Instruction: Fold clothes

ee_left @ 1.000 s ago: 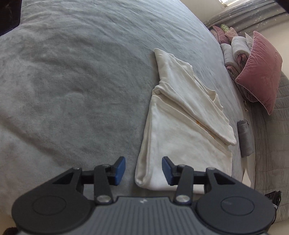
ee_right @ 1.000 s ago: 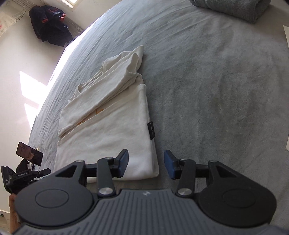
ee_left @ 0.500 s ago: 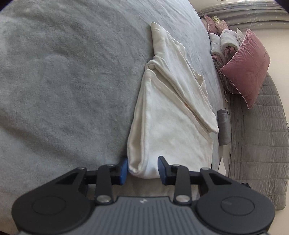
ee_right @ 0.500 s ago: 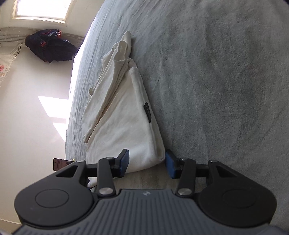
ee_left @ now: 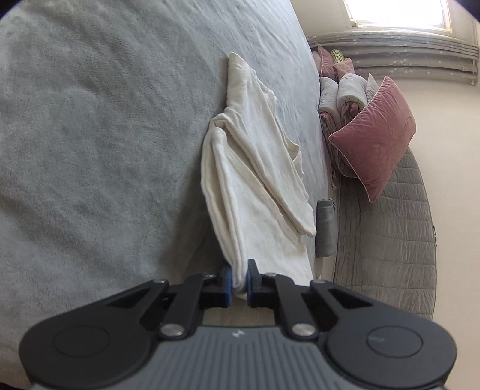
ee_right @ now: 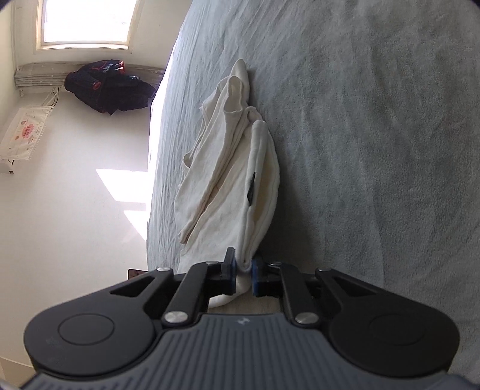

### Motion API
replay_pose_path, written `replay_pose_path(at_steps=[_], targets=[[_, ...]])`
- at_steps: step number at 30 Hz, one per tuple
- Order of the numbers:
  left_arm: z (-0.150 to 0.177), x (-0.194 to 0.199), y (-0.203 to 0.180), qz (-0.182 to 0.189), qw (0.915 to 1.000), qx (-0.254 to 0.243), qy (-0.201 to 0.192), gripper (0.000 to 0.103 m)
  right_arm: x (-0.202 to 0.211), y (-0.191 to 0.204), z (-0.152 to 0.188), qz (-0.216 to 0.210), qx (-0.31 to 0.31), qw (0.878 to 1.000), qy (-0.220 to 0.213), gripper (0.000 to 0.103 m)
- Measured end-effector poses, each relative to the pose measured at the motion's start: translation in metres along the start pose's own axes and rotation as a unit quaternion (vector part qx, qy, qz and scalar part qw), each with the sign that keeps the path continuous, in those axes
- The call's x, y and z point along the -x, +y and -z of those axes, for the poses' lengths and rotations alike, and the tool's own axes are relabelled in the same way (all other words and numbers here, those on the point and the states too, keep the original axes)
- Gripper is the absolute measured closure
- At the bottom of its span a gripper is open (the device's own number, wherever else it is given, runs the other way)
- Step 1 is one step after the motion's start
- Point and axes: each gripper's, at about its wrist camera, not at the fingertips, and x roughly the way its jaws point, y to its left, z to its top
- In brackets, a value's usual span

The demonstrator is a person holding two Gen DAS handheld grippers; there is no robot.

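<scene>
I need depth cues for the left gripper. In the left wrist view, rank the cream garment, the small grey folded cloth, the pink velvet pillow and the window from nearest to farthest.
From the left gripper:
1. Cream garment, pinched between its fingers.
2. Small grey folded cloth, just right, at the bed's edge.
3. Pink velvet pillow, farther right.
4. Window, top right.

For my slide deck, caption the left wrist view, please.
Left gripper pinches a corner of the cream garment on the grey bedspread.
</scene>
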Motion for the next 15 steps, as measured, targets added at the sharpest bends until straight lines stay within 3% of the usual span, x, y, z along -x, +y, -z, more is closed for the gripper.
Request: replay_pose_path(at_steps=[10,15], targets=[[-0.023,-0.001,-0.025,0.105,0.9906,0.035,-0.08,0.095,-0.007,0.034,-0.042,-0.086,-0.008,0.994,-0.061,0.091],[-0.053,-0.017,-0.032,0.11,0.9874,0.049,-0.102,0.095,-0.014,0.03,-0.067,-0.102,-0.02,0.991,-0.089,0.091]])
